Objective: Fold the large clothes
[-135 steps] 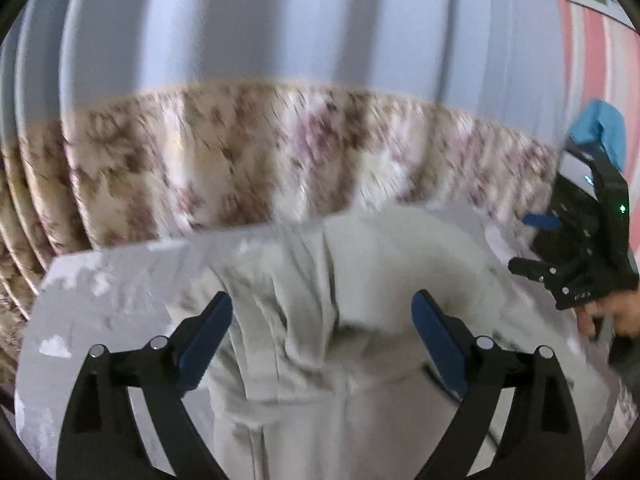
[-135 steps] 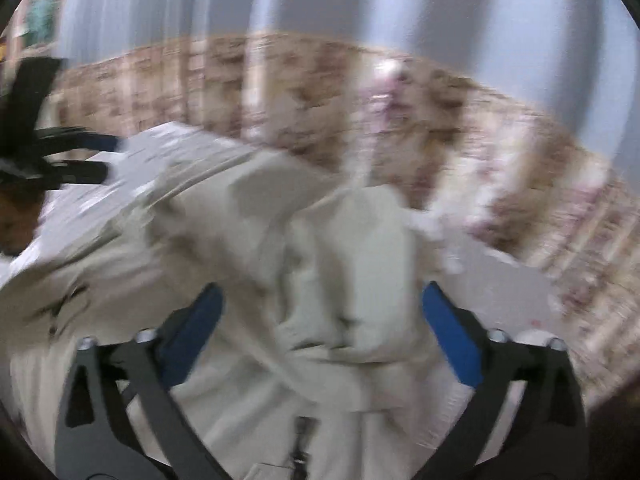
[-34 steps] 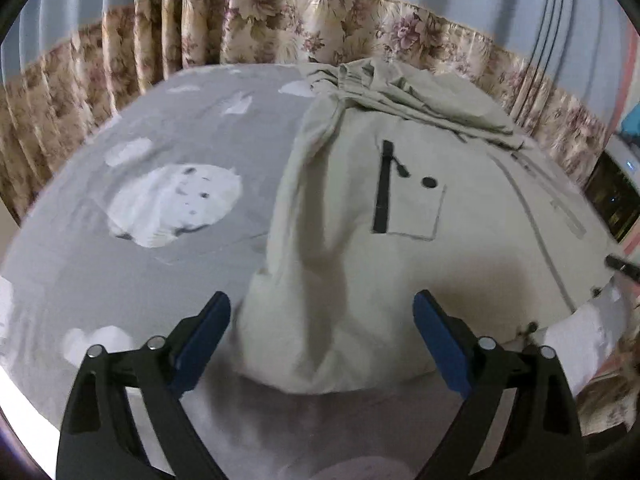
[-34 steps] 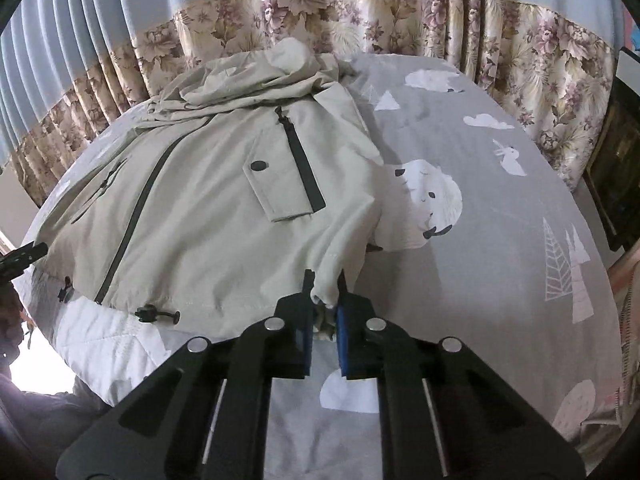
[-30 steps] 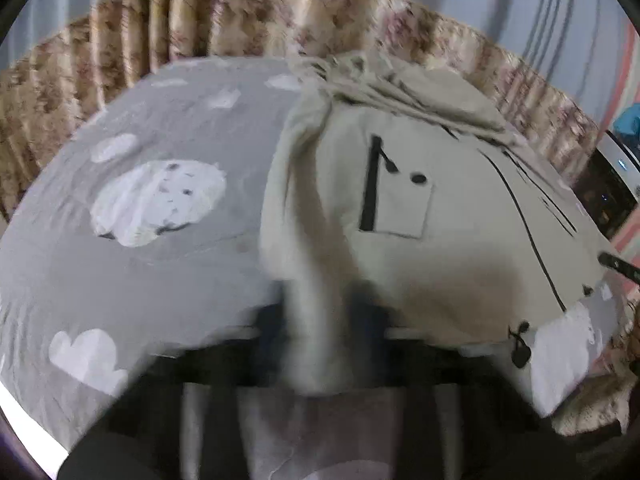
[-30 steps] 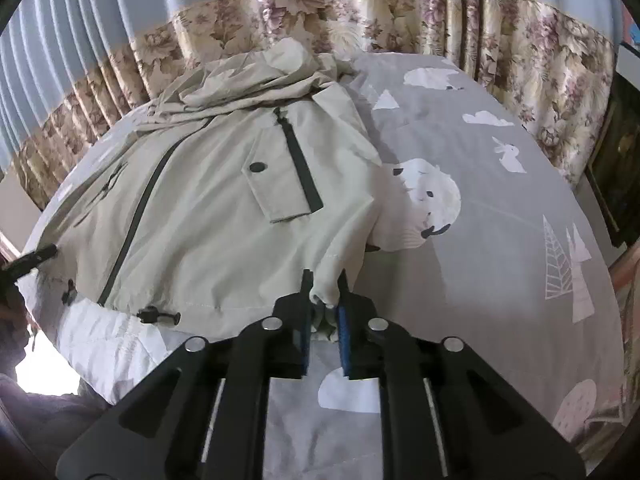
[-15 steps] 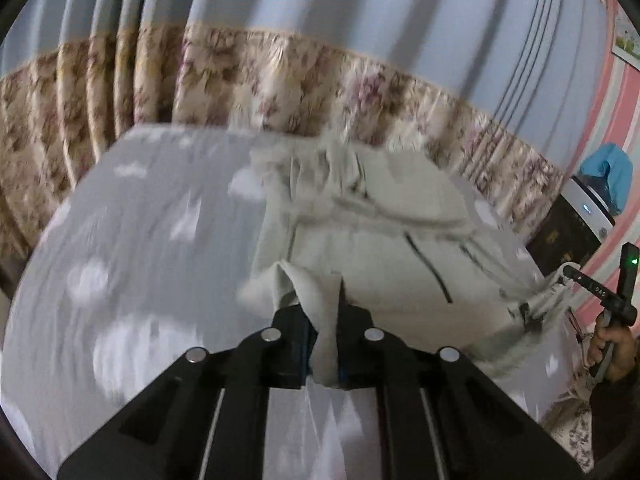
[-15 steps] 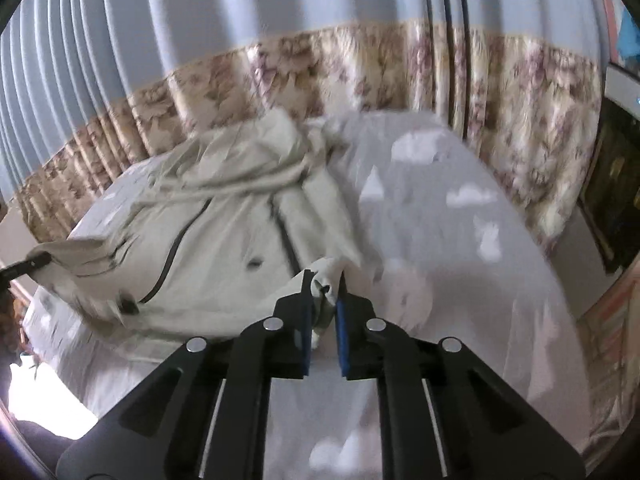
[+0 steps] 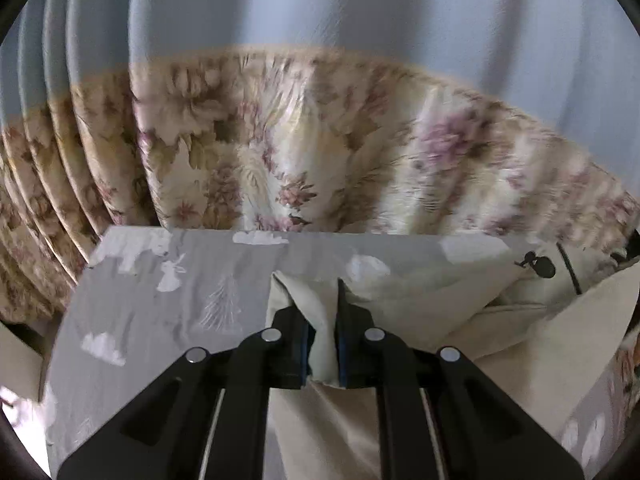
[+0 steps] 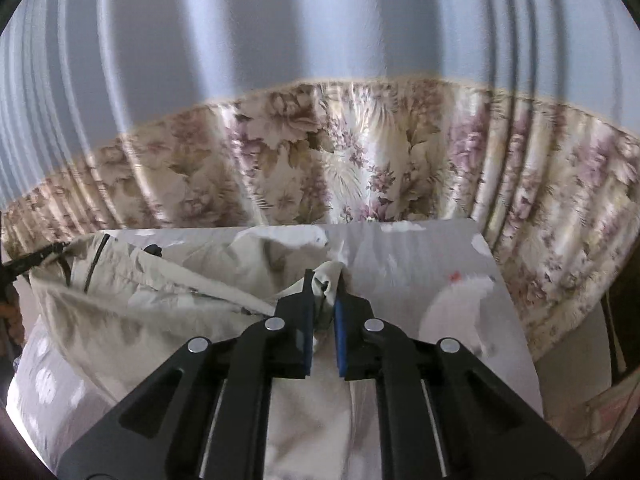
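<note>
Jaws on both your grippers are clamped on cloth: your left gripper [image 9: 322,332] pinches a fold of the beige jacket [image 9: 500,344] between its blue pads [image 9: 305,344], and your right gripper [image 10: 322,316] grips another bunched bit of the same jacket [image 10: 132,300] the same way.

From your left wrist view, the jacket runs from the pinched fold off to the right, where it lies in broad creased panels with a dark zipper line [image 9: 568,270] and a black cord toggle [image 9: 540,266] near its far edge. From your right wrist view it spreads to the left of the grip, rumpled, with a dark zipper line [image 10: 94,264] near its upper left part. The cloth between each pair of pads rises off the bed, while the rest of the garment lies on it.

You are working over a bed [image 9: 160,308] with a grey sheet printed in white: clouds, a rabbit [image 9: 172,274] and a fir tree [image 9: 222,300] show on your left side, and a large white patch [image 10: 460,312] with a small red spot shows on your right. The far edge of the bed meets a curtain [image 10: 360,160] hanging in deep pleats, plain pale blue above and cream with mauve and brown flowers below. It fills the whole background in both views, slightly blurred. At the far left edge of your right wrist view, a thin dark object [image 10: 28,260] juts in; you cannot tell what it is.
</note>
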{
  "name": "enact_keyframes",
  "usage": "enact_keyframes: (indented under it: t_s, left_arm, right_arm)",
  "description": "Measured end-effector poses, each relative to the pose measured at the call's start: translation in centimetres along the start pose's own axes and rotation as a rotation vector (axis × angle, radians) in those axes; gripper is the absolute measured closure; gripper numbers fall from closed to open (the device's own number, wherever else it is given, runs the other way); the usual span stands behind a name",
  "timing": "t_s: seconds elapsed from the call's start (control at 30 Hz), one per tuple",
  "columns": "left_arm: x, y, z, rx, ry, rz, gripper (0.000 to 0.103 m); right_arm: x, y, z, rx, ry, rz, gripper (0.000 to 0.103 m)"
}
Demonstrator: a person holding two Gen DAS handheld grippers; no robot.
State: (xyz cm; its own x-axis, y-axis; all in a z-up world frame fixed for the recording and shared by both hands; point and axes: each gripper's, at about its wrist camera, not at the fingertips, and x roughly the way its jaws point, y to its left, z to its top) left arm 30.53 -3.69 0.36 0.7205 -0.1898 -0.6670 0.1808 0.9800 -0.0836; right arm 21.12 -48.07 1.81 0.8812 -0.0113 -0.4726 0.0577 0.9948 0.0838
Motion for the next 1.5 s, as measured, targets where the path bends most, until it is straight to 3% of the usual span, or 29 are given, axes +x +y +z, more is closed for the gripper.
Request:
enact_keyframes:
  t_s: [0.2, 0.23, 0.3, 0.33, 0.37, 0.43, 0.53, 0.6, 0.7, 0.77, 0.87, 0.93, 1.03, 1.17, 1.23, 1.4, 1.5]
  left_arm:
    - [8.9, 1.2, 0.1, -0.103, 0.142, 0.043, 0.088]
    - [10.0, 1.2, -0.1, -0.1, 0.177, 0.051, 0.088]
    - [11.0, 1.3, -0.3, -0.074, 0.227, 0.059, 0.087]
    - [10.8, 1.4, -0.2, -0.066, 0.223, 0.058, 0.087]
    - [10.1, 1.7, 0.1, -0.068, 0.212, 0.043, 0.083]
    - [8.8, 1.9, 0.7, -0.076, 0.214, 0.014, 0.068]
    - [5.9, 2.3, 1.8, -0.064, 0.186, -0.056, 0.023]
    - [4.0, 2.9, 2.5, -0.058, 0.151, -0.038, 0.003]
    - [0.6, 4.1, 3.2, -0.102, 0.046, 0.055, 0.003]
    - [-0.4, 3.2, 2.7, -0.1, 0.042, 0.004, 0.003]
    - [-2.3, -2.9, -0.4, 0.092, -0.001, -0.023, 0.003]
    - [-2.8, -6.5, -2.8, 0.152, -0.021, -0.037, 0.003]
    - [-2.3, -11.2, -5.9, 0.171, -0.015, -0.094, 0.003]
    - [1.0, -17.3, -7.9, 0.211, 0.023, -0.08, 0.003]
    - [4.4, -19.2, -8.0, 0.199, 0.084, -0.042, 0.003]
    - [10.3, -18.1, -9.0, 0.241, 0.202, 0.12, 0.001]
    - [11.4, -15.9, -9.8, 0.227, 0.204, 0.143, 0.001]
  right_arm:
    - [12.2, -0.6, 2.0, 0.053, 0.172, -0.101, 0.093]
    - [13.5, -0.5, 1.8, 0.049, 0.199, -0.13, 0.086]
    - [15.0, -0.4, 1.6, 0.023, 0.221, -0.177, 0.055]
    - [15.2, -0.4, 1.5, 0.016, 0.222, -0.185, 0.031]
    - [14.9, -0.6, 1.7, 0.007, 0.197, -0.2, 0.023]
    - [13.4, -1.4, 2.3, 0.012, 0.137, -0.244, 0.023]
    - [9.3, -2.7, 2.9, 0.05, 0.053, -0.217, 0.022]
    - [7.1, -2.4, 2.4, 0.033, 0.036, -0.172, 0.021]
    - [3.9, -0.9, 0.7, -0.013, 0.016, -0.118, 0.013]
    - [2.0, 0.1, -0.7, -0.029, -0.003, -0.09, 0.012]
    - [0.9, 0.8, -3.0, -0.012, 0.019, -0.048, 0.009]
    - [1.7, 0.6, -4.3, -0.018, 0.054, -0.078, 0.006]
    - [3.8, 0.1, -6.8, -0.06, 0.121, -0.203, 0.007]
    - [5.5, -1.3, -8.9, 0.011, 0.159, -0.157, 0.009]
    - [5.8, -1.6, -9.3, 0.045, 0.164, -0.134, 0.009]
    - [6.2, -0.7, -9.6, 0.052, 0.161, -0.104, 0.009]
    - [6.3, -0.5, -9.4, 0.039, 0.162, -0.096, 0.009]
